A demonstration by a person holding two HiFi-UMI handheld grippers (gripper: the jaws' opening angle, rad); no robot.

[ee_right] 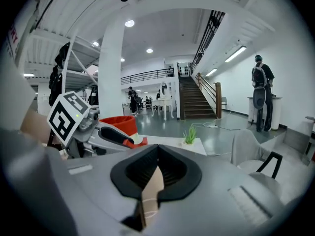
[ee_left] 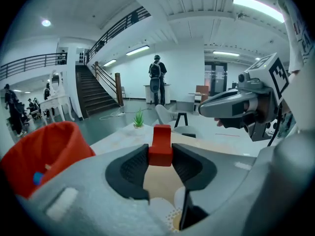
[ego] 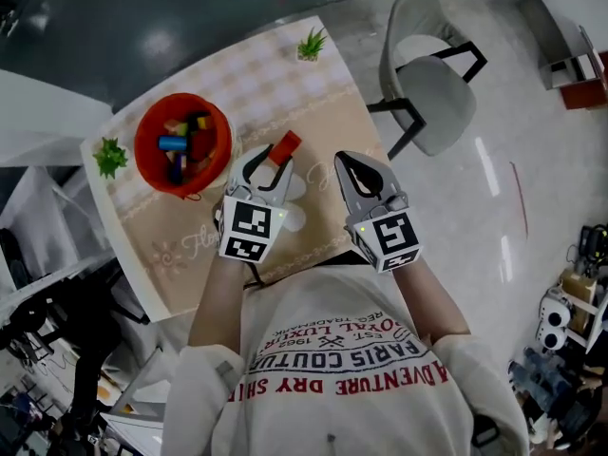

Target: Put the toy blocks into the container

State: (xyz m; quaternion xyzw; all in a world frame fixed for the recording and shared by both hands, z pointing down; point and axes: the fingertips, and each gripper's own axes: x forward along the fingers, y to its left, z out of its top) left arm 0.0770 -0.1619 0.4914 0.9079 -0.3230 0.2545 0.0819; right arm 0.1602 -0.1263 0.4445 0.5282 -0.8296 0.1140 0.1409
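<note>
- Pinching the red block by its lower end, the left gripper is seen partly closed. Both pads are pressed on the block's sides, and the block is stood upright above the jaws.
- The right gripper is held just beside it, with its jaws brought together and nothing between them.
- The block appears to be lifted off the worktop.
- The container, a red-orange bowl, is set on the worktop to the left of the held block, near but apart. Several blocks are already lying in it.
- The step in hand is judged to be the carry to the container.
- The grip is best held firm until the block is above the bowl's middle. The rim should be cleared from above, and the jaws opened low so that the block is not bounced out.
</note>
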